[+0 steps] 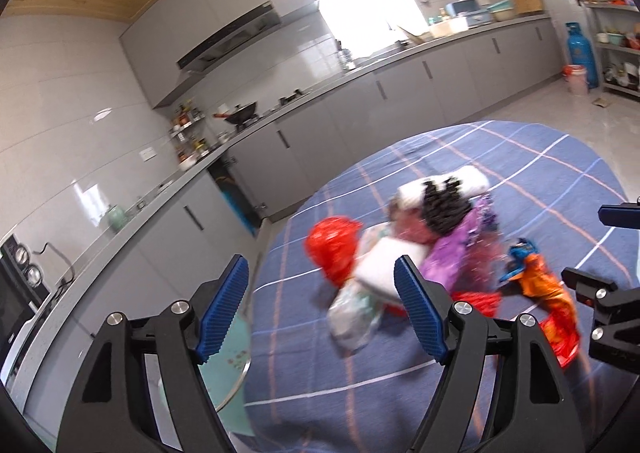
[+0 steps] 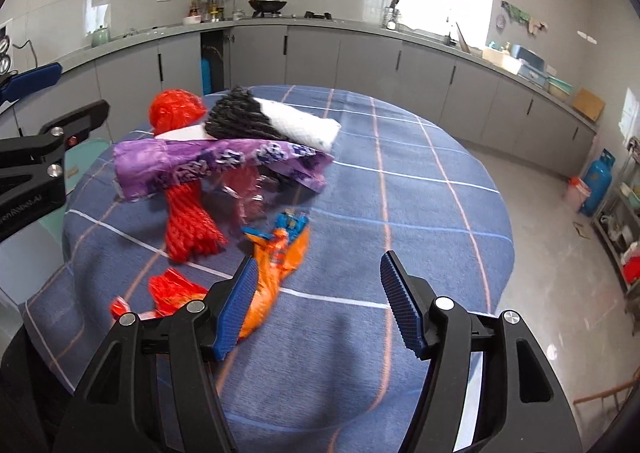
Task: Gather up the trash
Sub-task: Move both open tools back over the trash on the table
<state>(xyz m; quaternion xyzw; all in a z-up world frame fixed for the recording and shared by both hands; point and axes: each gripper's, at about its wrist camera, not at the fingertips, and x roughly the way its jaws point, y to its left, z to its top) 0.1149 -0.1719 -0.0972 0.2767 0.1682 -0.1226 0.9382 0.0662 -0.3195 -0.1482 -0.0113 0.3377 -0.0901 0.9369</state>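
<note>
Across the round table under its blue checked cloth (image 2: 420, 189), a heap of rubbish lies towards the left edge: a crumpled red plastic bag (image 2: 176, 109), a black and white knitted bundle (image 2: 276, 123) resting on a purple printed plastic wrapper (image 2: 216, 161), a red mesh net sleeve (image 2: 192, 229) poking out beneath it, and, nearer the person, an orange and blue snack wrapper (image 2: 280, 257) beside a flattened red foil packet (image 2: 172, 291). Both tools hover over the near edge of the table with nothing between their fingers: the left gripper (image 1: 322, 305) is spread wide, facing the heap, and the right gripper (image 2: 318, 301) is equally wide, its left pad just beside the orange wrapper. This looks like the reach before a first pick, with nothing yet gathered. I would guess the right tool needs to shift a little left and drop onto the orange wrapper, pinching the thin film without snagging the cloth. No bin or bag for the trash shows on the table; a pale pink bucket (image 2: 576, 193) stands on the floor by a blue gas cylinder (image 2: 598, 183), and what it holds cannot be made out.
</note>
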